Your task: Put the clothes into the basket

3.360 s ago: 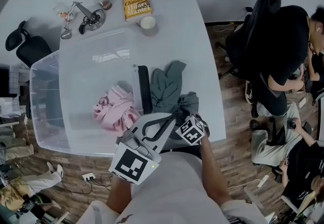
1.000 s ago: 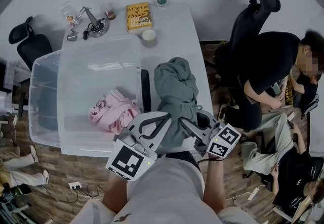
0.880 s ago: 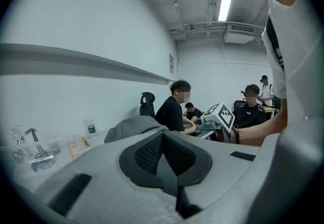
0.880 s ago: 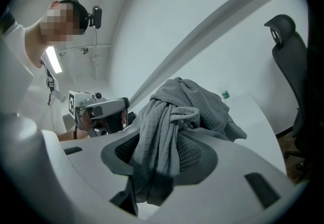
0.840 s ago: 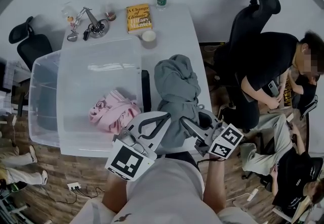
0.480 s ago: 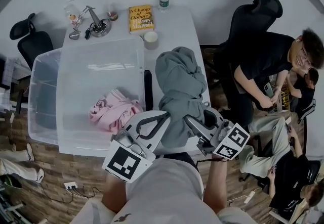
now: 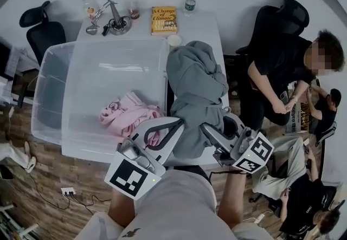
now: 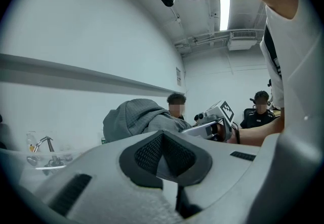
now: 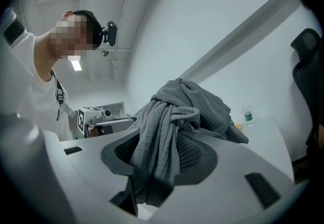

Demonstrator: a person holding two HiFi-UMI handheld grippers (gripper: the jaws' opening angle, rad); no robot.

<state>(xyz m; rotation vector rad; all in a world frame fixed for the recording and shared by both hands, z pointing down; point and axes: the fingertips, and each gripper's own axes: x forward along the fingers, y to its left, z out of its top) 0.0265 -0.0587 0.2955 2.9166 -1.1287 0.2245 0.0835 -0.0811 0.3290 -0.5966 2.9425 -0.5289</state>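
Grey garment (image 7: 194,87) gripped, lifted beside the clear basket (image 7: 70,98).
The cloth is clamped between the right gripper's (image 9: 163,160) fingers and is bunched above and beyond them. The left gripper's (image 8: 163,152) fingers are pressed together just left of it, with no cloth seen between them. Further left, a pink garment (image 7: 130,117) is seen inside the basket.

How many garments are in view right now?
2. A grey garment hangs from the right gripper, beside the basket; a pink garment lies in the basket. Others may be hidden beneath them.
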